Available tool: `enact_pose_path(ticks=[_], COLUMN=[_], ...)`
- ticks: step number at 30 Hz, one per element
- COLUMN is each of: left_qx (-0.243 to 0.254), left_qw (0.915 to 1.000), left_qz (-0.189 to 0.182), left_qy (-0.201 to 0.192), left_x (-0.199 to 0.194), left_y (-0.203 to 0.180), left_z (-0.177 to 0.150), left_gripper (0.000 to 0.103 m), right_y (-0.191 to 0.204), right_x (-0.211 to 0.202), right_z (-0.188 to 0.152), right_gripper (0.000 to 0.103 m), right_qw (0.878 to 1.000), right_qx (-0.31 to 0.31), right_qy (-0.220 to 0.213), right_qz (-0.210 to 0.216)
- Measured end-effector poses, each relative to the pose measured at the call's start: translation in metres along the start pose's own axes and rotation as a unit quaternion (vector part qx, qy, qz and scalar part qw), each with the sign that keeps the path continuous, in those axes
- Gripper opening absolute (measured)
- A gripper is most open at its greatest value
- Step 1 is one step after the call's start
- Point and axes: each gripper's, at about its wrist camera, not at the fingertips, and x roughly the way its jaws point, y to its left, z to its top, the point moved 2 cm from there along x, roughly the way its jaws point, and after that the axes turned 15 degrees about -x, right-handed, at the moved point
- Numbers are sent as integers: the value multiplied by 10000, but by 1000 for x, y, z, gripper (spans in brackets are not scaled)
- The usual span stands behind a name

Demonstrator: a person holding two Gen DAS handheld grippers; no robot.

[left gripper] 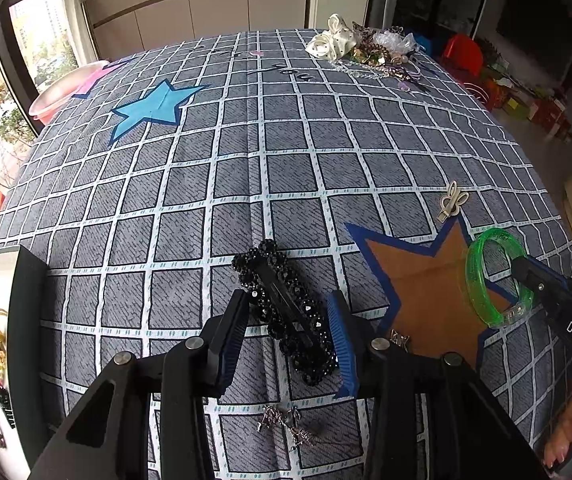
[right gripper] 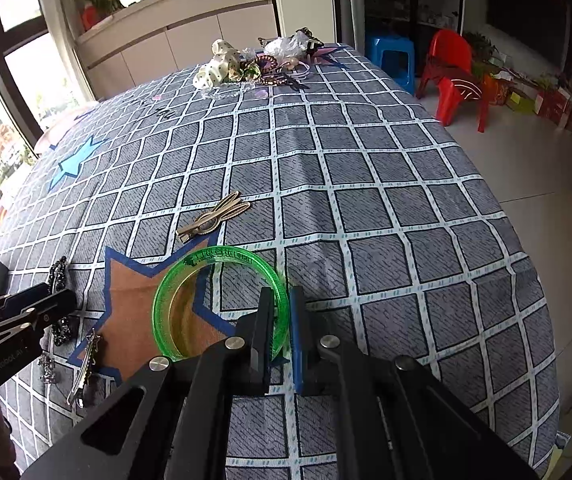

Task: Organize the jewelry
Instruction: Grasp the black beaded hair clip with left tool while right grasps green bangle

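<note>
A black beaded hair clip [left gripper: 286,312] lies on the checked cloth between the open fingers of my left gripper [left gripper: 289,308], which stands around it without closing. My right gripper [right gripper: 282,300] is shut on the rim of a green translucent bangle [right gripper: 190,284] and holds it over the orange star [right gripper: 134,312]. The bangle also shows in the left wrist view [left gripper: 481,280], gripped at the right. A cream hair clip [right gripper: 214,216] lies just beyond the star. A pile of jewelry and hair bows [right gripper: 254,64] sits at the table's far edge.
Small silver pieces [left gripper: 286,424] lie below my left gripper, and a silver clip [right gripper: 86,364] lies on the star's left tip. A black tray [left gripper: 26,320] with bracelets stands at the left edge. A blue star [left gripper: 154,108] marks the far left; red chairs [right gripper: 453,76] stand beyond the table.
</note>
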Motion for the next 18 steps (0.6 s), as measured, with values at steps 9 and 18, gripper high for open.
enact_pose_path(ticks=[9,18], left_qx=[217,430], left_qw=[9994,9974], left_qz=[-198,-485], left_qy=[-169,-315], left_x=[-23,-57], left_y=[0,-3], left_z=[-7,-25], left_gripper=[48,48], right_y=[-6,7], right_x=[-22,-41], right_z=[-10,-26], right_gripper=[8,8], right_qw=[9993,9983], right_qx=[273,352], right_qy=[-153,-189], right_qz=[210,423])
